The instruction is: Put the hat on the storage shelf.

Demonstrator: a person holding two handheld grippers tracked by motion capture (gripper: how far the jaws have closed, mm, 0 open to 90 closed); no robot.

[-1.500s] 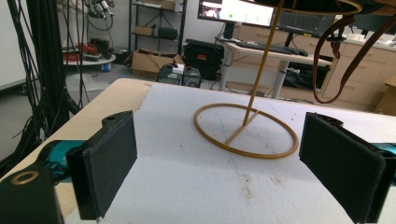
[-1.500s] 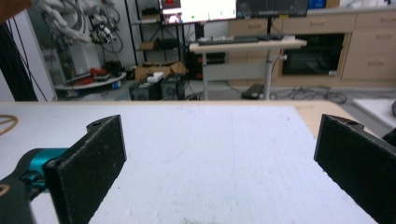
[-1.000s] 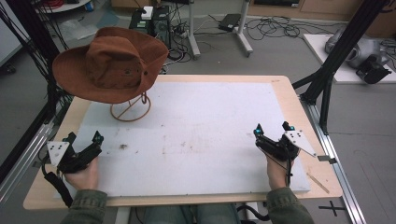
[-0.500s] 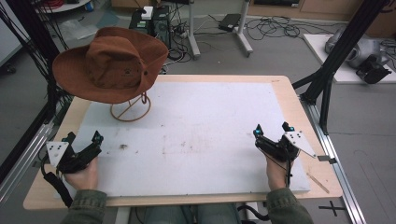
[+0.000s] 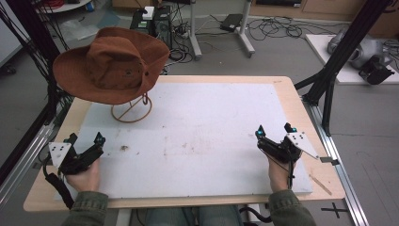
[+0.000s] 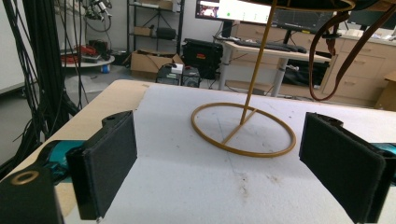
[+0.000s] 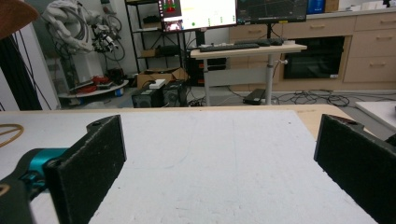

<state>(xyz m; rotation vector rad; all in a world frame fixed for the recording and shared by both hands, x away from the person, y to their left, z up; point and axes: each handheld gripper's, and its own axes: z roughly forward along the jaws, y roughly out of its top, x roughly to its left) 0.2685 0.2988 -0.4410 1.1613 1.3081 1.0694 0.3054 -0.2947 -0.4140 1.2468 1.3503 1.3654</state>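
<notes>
A brown wide-brimmed hat (image 5: 113,63) rests on a gold wire stand (image 5: 131,111) at the far left of the white table top (image 5: 197,136). In the left gripper view the stand's ring base (image 6: 243,129) lies ahead between the jaws, and the hat's brown chin strap (image 6: 336,60) hangs at the upper right. My left gripper (image 5: 86,138) sits at the near left, open and empty, a short way in front of the stand. My right gripper (image 5: 274,130) sits at the near right, open and empty, over bare table. A hand holds each.
The wooden table edge (image 5: 287,84) frames the white sheet. Black frame posts (image 5: 339,56) stand at the right and left sides. Beyond the table are desks, monitors (image 7: 201,11) and cables on the floor.
</notes>
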